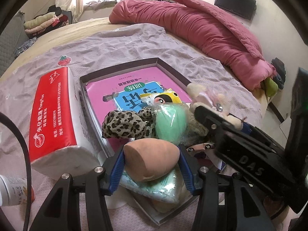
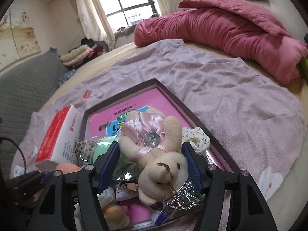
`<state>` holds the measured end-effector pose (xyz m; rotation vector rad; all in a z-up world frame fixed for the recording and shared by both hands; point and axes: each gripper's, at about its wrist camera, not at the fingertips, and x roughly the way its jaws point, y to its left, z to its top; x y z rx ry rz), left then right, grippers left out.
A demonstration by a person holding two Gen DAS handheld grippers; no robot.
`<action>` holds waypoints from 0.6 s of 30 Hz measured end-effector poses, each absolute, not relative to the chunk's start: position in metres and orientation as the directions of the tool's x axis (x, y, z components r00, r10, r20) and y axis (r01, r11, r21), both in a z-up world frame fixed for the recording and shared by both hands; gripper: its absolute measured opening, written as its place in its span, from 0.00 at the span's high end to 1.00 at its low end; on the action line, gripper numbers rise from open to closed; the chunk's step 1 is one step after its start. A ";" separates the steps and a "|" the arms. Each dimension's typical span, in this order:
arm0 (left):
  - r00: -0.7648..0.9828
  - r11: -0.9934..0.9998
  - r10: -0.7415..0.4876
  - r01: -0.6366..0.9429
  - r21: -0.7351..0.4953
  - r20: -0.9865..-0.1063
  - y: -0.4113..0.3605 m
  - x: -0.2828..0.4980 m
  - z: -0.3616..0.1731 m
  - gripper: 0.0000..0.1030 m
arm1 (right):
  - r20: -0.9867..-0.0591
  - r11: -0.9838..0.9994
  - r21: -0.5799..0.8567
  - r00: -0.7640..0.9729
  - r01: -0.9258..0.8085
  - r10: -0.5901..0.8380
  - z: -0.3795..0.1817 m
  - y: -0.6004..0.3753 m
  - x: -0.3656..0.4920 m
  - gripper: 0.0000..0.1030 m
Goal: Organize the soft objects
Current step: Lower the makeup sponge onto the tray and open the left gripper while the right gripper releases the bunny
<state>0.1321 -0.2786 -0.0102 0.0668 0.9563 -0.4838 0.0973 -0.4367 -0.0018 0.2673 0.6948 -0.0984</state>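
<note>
My left gripper is shut on a tan egg-shaped makeup sponge, held over the near end of a shallow box. My right gripper is shut on a cream plush bunny in a pink satin dress, also over the box; it shows at the right of the left wrist view. In the box lie a pink book, a leopard-print cloth, a mint green sponge in a wrapper and a pale green packet.
A red and white tissue pack lies left of the box on a lilac sheet. A rolled pink quilt lies along the far right. A bottle lies at the near left. Folded clothes are stacked far left.
</note>
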 end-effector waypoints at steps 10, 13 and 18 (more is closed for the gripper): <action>0.500 0.895 -0.378 0.413 -0.169 -0.779 -0.272 0.130 -0.005 0.34 | -0.515 0.950 0.262 0.857 0.169 -0.011 0.022 -0.444 0.070 0.27; 0.505 0.897 -0.388 0.398 -0.192 -0.771 -0.264 0.131 -0.001 0.34 | -0.500 0.951 0.259 0.866 0.166 -0.015 0.027 -0.442 0.065 0.27; 0.528 0.898 -0.405 0.385 -0.215 -0.746 -0.250 0.126 0.011 0.34 | -0.483 0.953 0.254 0.875 0.166 -0.023 0.036 -0.438 0.055 0.27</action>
